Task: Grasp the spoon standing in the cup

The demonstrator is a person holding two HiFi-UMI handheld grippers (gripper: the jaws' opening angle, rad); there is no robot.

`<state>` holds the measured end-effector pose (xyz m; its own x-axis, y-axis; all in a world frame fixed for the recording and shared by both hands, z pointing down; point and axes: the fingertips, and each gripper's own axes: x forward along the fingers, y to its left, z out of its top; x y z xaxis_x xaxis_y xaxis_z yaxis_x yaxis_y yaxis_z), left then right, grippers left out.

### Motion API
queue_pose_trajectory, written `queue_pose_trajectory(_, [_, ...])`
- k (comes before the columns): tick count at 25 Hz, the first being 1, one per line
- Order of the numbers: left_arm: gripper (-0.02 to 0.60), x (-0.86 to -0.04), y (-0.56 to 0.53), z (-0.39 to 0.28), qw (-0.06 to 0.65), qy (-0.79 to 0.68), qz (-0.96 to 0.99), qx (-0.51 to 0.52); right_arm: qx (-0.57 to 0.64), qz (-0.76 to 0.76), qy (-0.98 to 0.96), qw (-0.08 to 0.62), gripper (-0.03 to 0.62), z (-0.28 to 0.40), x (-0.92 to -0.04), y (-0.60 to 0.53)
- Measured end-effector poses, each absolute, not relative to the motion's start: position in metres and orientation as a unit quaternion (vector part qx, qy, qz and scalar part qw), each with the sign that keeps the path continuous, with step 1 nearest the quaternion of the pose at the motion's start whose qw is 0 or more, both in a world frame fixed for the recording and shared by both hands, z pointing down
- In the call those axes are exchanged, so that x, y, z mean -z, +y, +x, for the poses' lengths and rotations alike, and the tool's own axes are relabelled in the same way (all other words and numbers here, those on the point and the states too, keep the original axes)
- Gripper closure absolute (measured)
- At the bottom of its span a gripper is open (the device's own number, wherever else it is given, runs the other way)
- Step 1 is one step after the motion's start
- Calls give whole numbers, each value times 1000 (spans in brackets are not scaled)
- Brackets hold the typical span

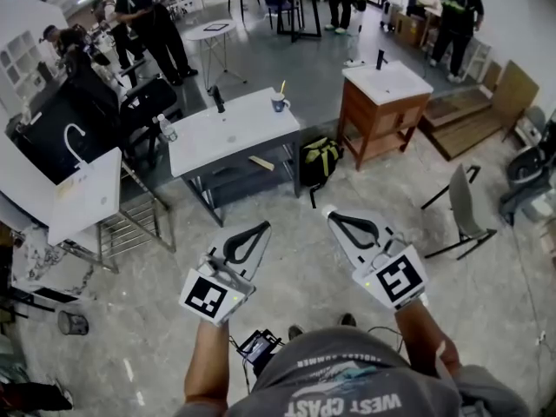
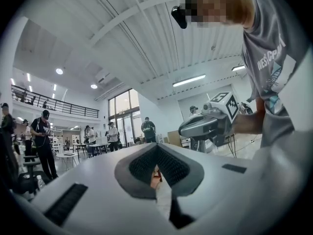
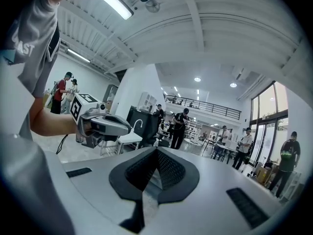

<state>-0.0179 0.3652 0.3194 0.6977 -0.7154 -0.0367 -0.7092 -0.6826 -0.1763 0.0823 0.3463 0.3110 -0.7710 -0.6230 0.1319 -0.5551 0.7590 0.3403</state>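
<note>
A blue-and-white cup (image 1: 278, 104) stands at the far right corner of a white sink-top table (image 1: 230, 133), with a spoon (image 1: 282, 88) standing upright in it. Both grippers hang well short of that table, over the floor in front of me. My left gripper (image 1: 265, 227) is shut and holds nothing; in its own view the left gripper (image 2: 157, 147) has its jaws meeting at the tip. My right gripper (image 1: 328, 213) is also shut and empty, and the right gripper (image 3: 156, 149) shows the same in its own view. Neither gripper view shows the cup.
A black faucet (image 1: 217, 100) and a water bottle (image 1: 167, 129) stand on the white table. A wooden vanity (image 1: 382, 115) is to its right, a black-and-yellow backpack (image 1: 320, 159) between them. A folding chair (image 1: 460, 211) stands at right, a white slab on a rack (image 1: 87, 194) at left. Several people stand behind.
</note>
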Motion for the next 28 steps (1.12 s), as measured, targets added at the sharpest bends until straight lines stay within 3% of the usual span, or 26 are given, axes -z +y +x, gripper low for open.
queue_pose_trajectory(28, [580, -340, 346, -38, 62, 371, -926, 0, 120, 343, -922, 130, 562, 69, -318, 325])
